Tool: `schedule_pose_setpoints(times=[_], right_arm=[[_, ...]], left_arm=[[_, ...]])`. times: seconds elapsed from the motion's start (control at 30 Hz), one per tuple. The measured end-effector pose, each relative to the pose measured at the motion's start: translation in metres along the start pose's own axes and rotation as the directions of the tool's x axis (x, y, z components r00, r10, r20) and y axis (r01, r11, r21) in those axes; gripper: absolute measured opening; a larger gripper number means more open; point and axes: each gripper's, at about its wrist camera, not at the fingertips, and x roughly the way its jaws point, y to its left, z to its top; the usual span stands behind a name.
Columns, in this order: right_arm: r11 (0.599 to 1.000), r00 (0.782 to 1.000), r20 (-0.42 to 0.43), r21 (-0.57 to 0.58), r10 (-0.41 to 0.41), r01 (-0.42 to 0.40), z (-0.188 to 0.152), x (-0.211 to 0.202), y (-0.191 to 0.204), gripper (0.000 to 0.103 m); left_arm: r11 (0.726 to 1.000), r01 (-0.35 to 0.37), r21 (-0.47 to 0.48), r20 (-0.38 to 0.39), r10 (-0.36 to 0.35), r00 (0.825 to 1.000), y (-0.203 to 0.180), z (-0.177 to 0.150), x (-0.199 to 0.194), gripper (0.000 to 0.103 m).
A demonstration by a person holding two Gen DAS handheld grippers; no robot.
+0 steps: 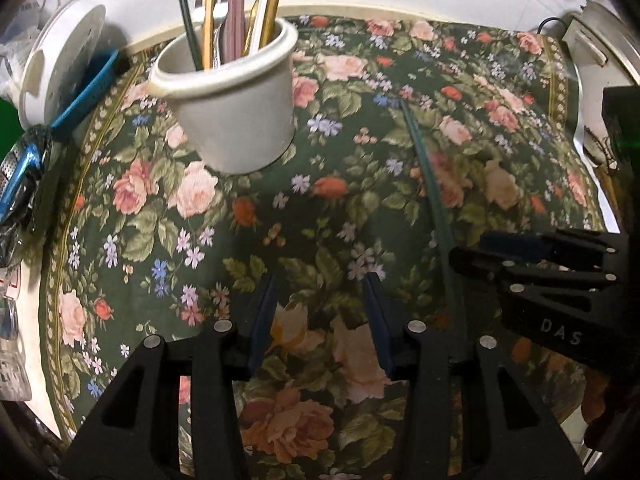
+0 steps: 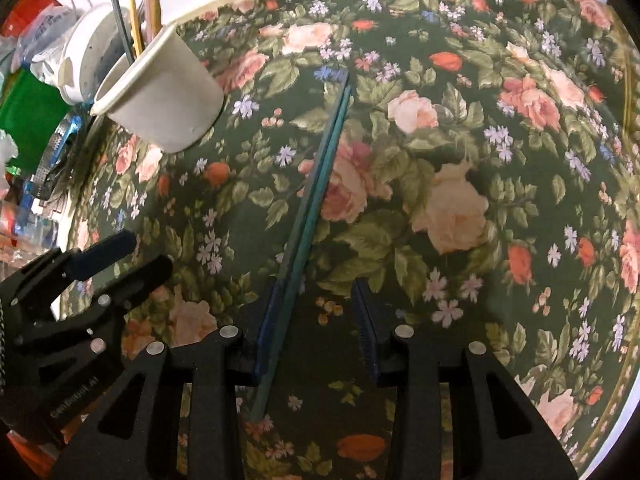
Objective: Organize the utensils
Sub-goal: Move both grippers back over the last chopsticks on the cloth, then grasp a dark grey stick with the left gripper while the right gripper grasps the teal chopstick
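Left gripper: the black two-finger left gripper with blue pads hangs over the floral cloth, jaws spread, only roses and leaves between them. Released, gripping nothing.

Right gripper: the black right gripper sits low over the cloth, fingers apart. The green stick lies right along its left blue pad; the other pad stands clear of it. Not clenched, then. Seen from the left wrist, the same gripper reaches in from the right edge, just beside the stick.

Green stick: a long, thin, dark green chopstick-like utensil lies flat on the cloth, its near end running between the right gripper's fingers and its far end pointing away across the table. From the left wrist it shows to the right of the left gripper.

Holder: a cream ceramic cup stands on the cloth towards the far left, well apart from the stick. Gold, pink and dark green handles, and a silver fork, stick up out of it.

Cloth: a dark green tablecloth with pink and orange roses covers the table.

Clutter: a white plastic round container and a blue-handled metal grater sit at the left edge, beyond the cloth.
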Motion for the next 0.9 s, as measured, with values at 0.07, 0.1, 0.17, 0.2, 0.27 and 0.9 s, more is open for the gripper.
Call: schedule_pose_setpoints(times=[0.07,0.1,0.17,0.2,0.27,0.9], right_arm=[[1.0,1.0,0.005,-0.018,-0.021,0.021,0.0,0.002,0.004,0.029],[0.999,0.999,0.013,-0.029,-0.041,0.041,0.0,0.002,0.006,0.028],[0.996,0.997,0.029,-0.051,-0.073,0.074,-0.001,0.002,0.01,0.023],[0.994,0.995,0.038,-0.061,-0.088,0.09,-0.003,0.003,0.012,0.02],[0.988,0.99,0.055,-0.081,-0.13,0.134,-0.004,0.003,0.015,0.01],[0.97,0.979,0.06,0.16,-0.195,0.184,-0.014,-0.04,-0.074,0.005]], left_arm=[[1.0,0.002,-0.004,-0.005,-0.002,1.0,0.002,-0.002,0.001,0.043],[1.0,0.001,-0.005,-0.004,-0.001,1.0,0.003,-0.003,0.001,0.043],[1.0,-0.002,-0.006,-0.002,0.002,1.0,0.004,-0.003,0.001,0.043],[1.0,-0.001,-0.007,-0.003,0.001,1.0,0.005,-0.003,0.001,0.043],[1.0,0.005,-0.006,-0.004,-0.005,1.0,0.005,-0.003,0.001,0.043],[0.982,0.135,0.134,-0.048,-0.129,0.99,-0.067,0.044,0.038,0.039]])
